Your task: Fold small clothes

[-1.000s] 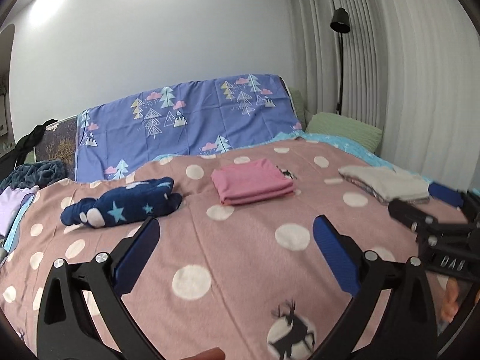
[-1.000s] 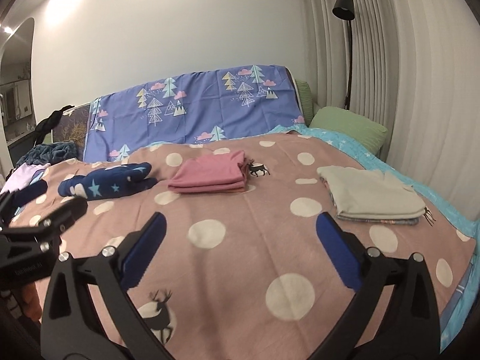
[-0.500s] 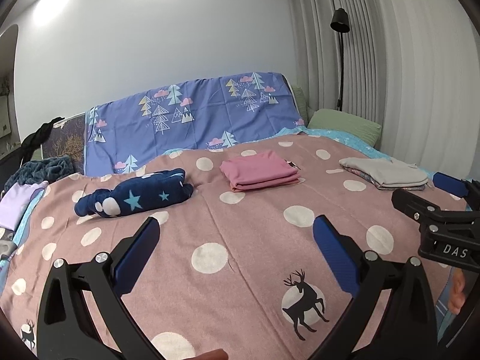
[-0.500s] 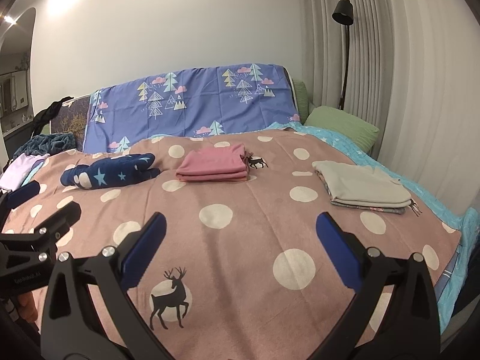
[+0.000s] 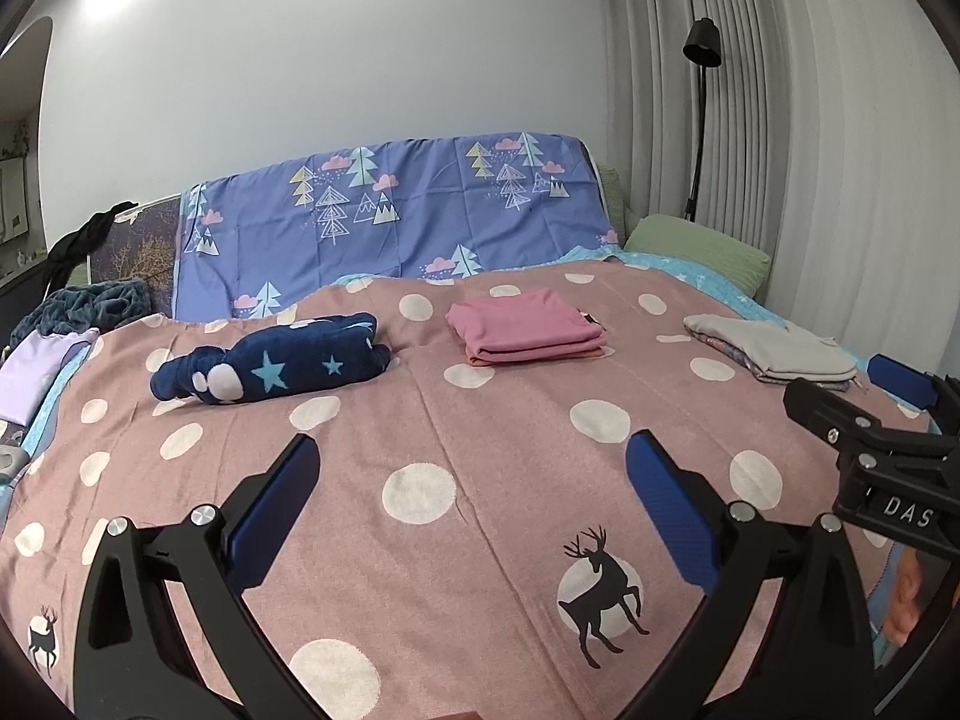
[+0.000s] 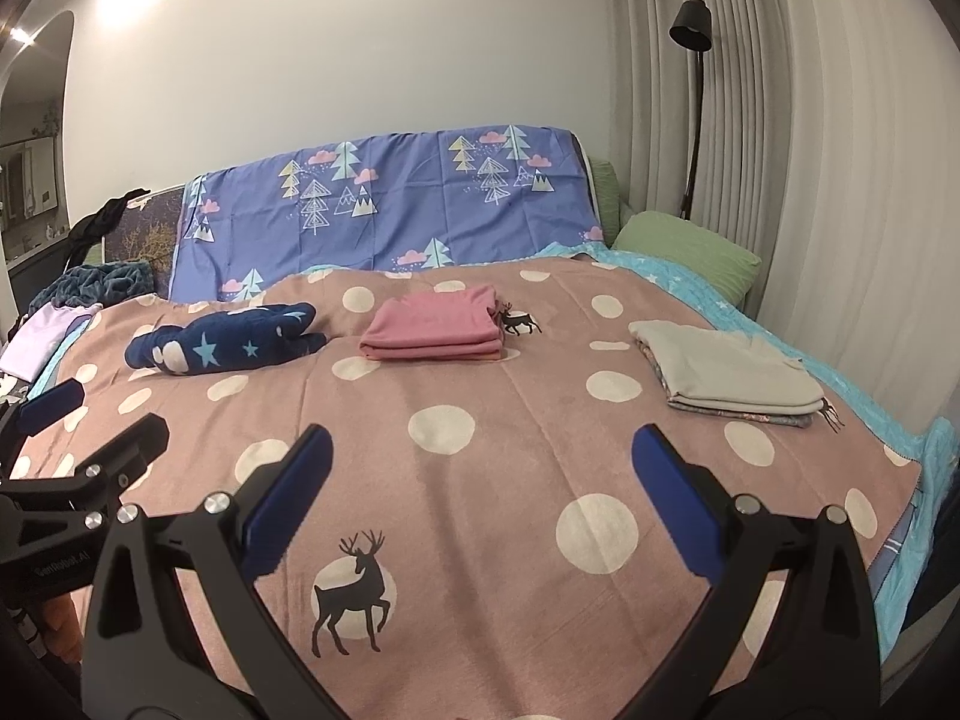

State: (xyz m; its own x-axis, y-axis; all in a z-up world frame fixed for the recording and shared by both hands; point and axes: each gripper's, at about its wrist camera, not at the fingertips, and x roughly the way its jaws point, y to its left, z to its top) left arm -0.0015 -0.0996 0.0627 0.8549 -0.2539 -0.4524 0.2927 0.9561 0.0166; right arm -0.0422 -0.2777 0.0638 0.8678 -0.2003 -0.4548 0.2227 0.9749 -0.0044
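- Left gripper (image 5: 471,468): jaws spread wide, nothing between them, held above the near part of the bedspread (image 5: 510,432).
- Right gripper (image 6: 480,459): also spread wide and empty, held over the bedspread beside the left one.
- Pink stack (image 5: 525,324): folded flat, mid-bed toward the headboard; well apart from both grippers.
- Grey-beige stack (image 6: 726,375): folded, on the right side of the bed near the edge.
- Navy star garment (image 5: 282,363): bunched or rolled, not flat, on the left, near the pink stack but apart from it.
- Step, as judged: between items; two piles look done, the navy piece looks like the one left.
- Next move likely calls for reaching forward-left to the navy garment, pinching an edge with each gripper, and spreading it flat before folding.
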